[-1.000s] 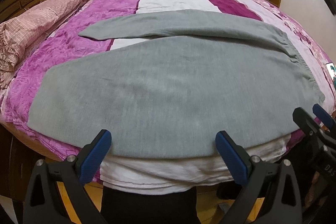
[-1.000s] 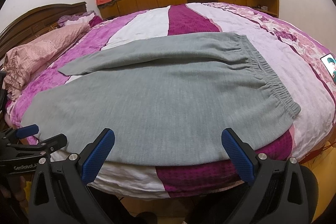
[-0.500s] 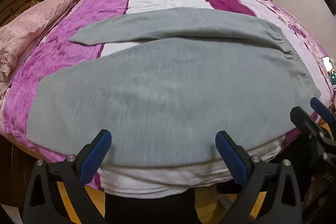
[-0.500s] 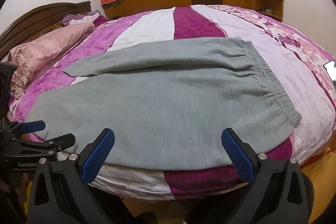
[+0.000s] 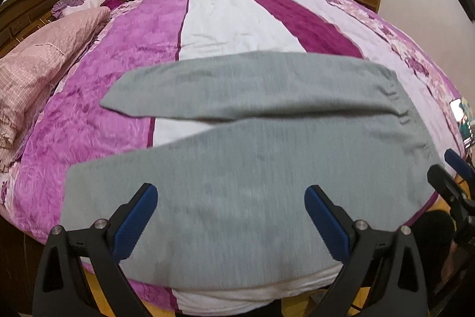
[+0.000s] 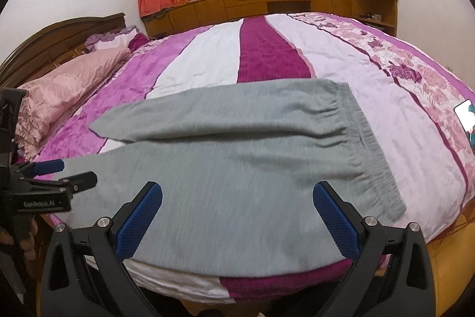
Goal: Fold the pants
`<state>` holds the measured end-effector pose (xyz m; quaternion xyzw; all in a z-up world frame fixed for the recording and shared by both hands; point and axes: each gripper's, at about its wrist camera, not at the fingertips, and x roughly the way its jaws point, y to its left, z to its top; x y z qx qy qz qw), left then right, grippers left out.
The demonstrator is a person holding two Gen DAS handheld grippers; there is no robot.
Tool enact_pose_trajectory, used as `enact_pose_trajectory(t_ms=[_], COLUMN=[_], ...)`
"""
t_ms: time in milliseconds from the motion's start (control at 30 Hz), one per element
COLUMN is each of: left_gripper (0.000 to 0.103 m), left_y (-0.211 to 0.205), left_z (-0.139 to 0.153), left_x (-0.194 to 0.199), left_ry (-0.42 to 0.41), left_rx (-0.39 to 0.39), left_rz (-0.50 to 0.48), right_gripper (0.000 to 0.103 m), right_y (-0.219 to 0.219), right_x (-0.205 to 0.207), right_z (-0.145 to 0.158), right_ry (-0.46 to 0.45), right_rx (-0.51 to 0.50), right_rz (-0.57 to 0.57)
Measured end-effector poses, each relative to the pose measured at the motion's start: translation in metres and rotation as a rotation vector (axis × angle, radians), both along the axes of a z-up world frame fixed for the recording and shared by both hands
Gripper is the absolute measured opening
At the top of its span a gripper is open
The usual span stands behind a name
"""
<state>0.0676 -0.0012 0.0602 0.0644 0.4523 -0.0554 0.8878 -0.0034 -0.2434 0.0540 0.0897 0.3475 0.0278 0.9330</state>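
A wide bed (image 6: 386,121) with a striped pink, white and magenta cover fills the room, and on its near part lie the grey pants (image 6: 237,168), flat, waistband to the right, two legs spreading leftward, the far leg apart from the near one. A pink quilt (image 6: 68,85) is bunched at the far left by the headboard. The left gripper (image 5: 230,216) hangs over the near leg, jaws wide apart, holding nothing. The right gripper (image 6: 237,216) hovers near the waistband side, likewise spread and empty. A phone (image 6: 466,112) lies at the right edge.
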Motion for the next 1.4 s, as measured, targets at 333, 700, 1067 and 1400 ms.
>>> enact_pose_trajectory(t_ms=[333, 700, 1067, 1400], left_gripper=[0.101, 0.101, 0.101, 0.101], left_y=[-0.004, -0.003, -0.003, 0.004], left_z=[0.032, 0.05, 0.015, -0.037], left_x=[0.049, 0.131, 0.214, 0.277], left_ry=[-0.036, 0.01, 0.083, 0.141], left_rx=[0.004, -0.06, -0.061, -0.026], left_rz=[-0.024, -0.024, -0.033, -0.071], right_gripper=[0.098, 0.098, 0.098, 0.098], right_y=[-0.028, -0.072, -0.091, -0.099], right_x=[0.045, 0.118, 0.189, 0.243], right_z=[0.038, 0.048, 0.018, -0.027], right_ry=[0.017, 0.083, 0.17, 0.248], right_rx=[0.061, 0.111, 0.03, -0.056], right_rz=[0.02, 0.001, 0.007, 0.026])
